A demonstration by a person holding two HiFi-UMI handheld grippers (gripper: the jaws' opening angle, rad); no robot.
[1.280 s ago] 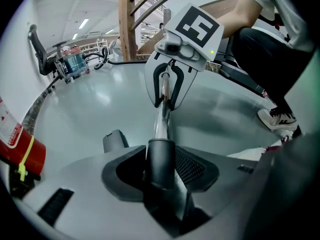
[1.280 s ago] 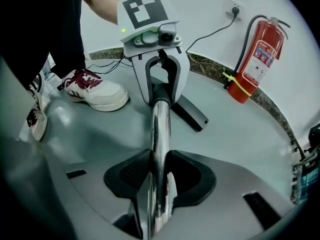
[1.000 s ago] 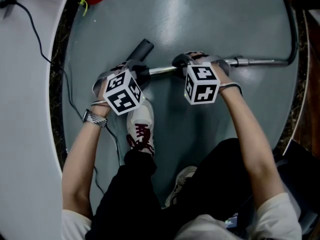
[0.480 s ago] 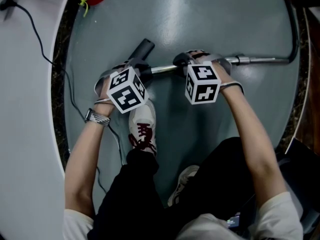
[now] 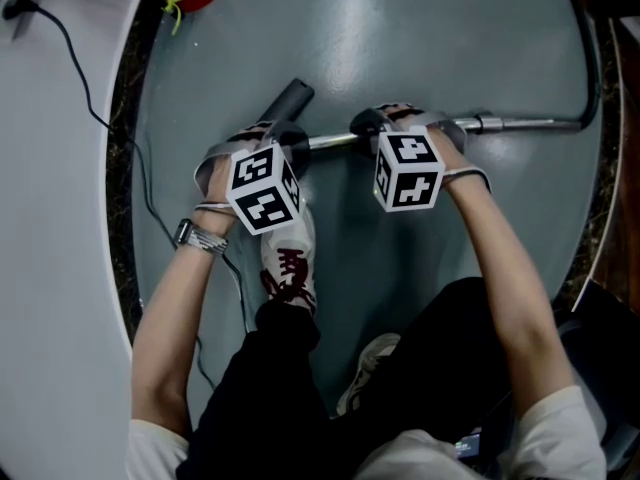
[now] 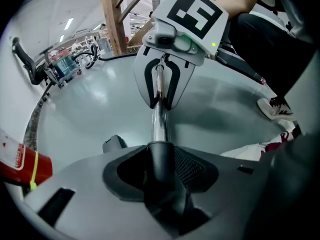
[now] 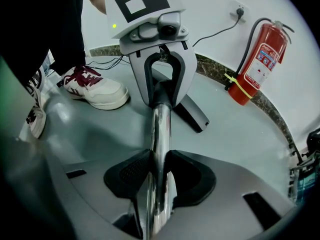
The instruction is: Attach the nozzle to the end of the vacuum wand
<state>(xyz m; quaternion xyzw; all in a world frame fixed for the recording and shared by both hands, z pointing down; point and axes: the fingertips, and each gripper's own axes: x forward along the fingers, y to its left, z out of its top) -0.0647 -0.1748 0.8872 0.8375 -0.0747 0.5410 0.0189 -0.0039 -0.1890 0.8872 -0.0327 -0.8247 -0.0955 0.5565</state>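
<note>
Head view: the wand (image 5: 520, 122) lies crosswise, the right gripper (image 7: 156, 176) clamped on its chrome. The left gripper (image 6: 161, 174), jaws just tightening on the nozzle (image 5: 290, 98), holds its neck in line at the wand's left end.

The glossy grey-green floor (image 5: 400, 28) ends at a curved, dark speckled border (image 5: 118, 168). A white sneaker (image 5: 285, 253) stands on it just behind the jaws of the left gripper (image 5: 283, 140). A black cable (image 5: 95, 118) crosses the border to their left, and a red fire extinguisher (image 7: 260, 59) stands well beyond them.
</note>
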